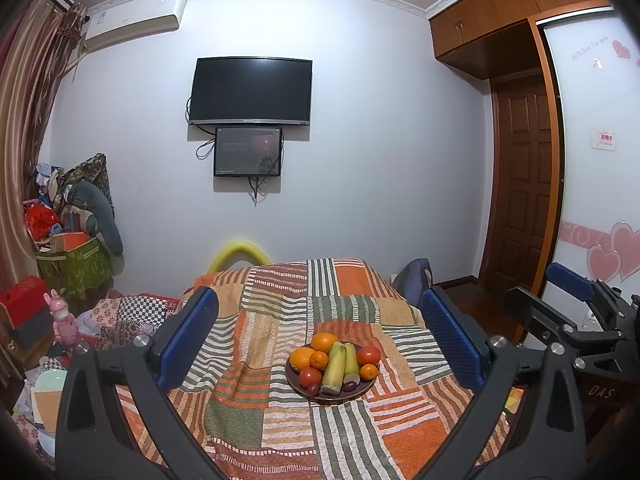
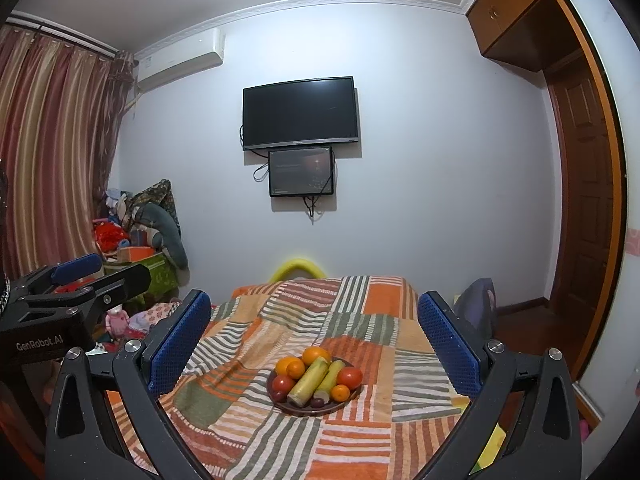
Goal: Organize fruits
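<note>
A dark round plate [image 1: 362, 393] [image 2: 289, 407] sits on the patchwork-covered table and holds oranges [image 1: 324, 342] [image 2: 316, 356], red tomatoes [image 1: 369, 355] [image 2: 349, 377], two yellow-green sugarcane-like pieces [image 1: 336, 368] [image 2: 308, 380] and small dark purple fruits [image 1: 350, 386] [image 2: 318, 402]. My left gripper [image 1: 320, 316] is open and empty, held back above the table with the plate between its fingers in view. My right gripper [image 2: 314, 316] is open and empty too, at a similar distance. Each gripper shows at the edge of the other's view.
The striped orange and green cloth [image 1: 280, 420] covers the table. A TV [image 1: 251, 92] and a small screen hang on the far wall. Clutter, a green box [image 1: 74, 266] and curtains are at left. A wooden door [image 1: 524, 184] and wardrobe are at right.
</note>
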The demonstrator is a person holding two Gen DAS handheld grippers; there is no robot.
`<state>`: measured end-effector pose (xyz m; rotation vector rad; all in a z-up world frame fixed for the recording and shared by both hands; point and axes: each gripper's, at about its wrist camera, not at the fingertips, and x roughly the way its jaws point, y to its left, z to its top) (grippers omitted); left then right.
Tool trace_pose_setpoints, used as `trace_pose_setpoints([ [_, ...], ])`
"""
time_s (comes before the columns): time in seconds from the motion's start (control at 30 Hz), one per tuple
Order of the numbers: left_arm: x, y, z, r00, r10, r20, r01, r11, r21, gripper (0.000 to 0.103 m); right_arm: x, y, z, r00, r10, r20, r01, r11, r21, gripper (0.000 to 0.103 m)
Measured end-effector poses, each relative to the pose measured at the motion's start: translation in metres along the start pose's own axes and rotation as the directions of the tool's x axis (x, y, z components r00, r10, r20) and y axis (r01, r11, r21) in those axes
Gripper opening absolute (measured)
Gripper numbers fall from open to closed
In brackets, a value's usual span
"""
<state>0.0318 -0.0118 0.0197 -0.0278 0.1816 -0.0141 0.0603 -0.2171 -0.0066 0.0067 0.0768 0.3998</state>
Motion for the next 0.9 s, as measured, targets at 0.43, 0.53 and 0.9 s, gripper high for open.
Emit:
trace_pose_setpoints([
  [0.43, 0.0015, 0.0015, -0.0003, 0.999, -0.029, -0.013, 0.029, 1.000, 0.009, 0.103, 0.0027, -0.0001, -0.0001, 1.000, -0.003, -0.005, 0.003, 1.000, -0.001, 0.103],
  [0.53, 0.0015, 0.0021, 0.0002, 0.999, -0.032, -0.014, 0.032, 0.999, 0.004, 0.103, 0.0031, 0.0000, -0.0003, 1.000, -0.005, -0.007, 0.005, 1.000, -0.001, 0.103],
  [0.9, 0.0055, 0.0004, -0.0001, 0.999, -0.044, -0.030, 0.044, 0.999, 0.009, 0.103, 0.0058, -0.0011, -0.0023, 1.000, -0.007, -0.013, 0.007, 1.000, -0.003, 0.103],
])
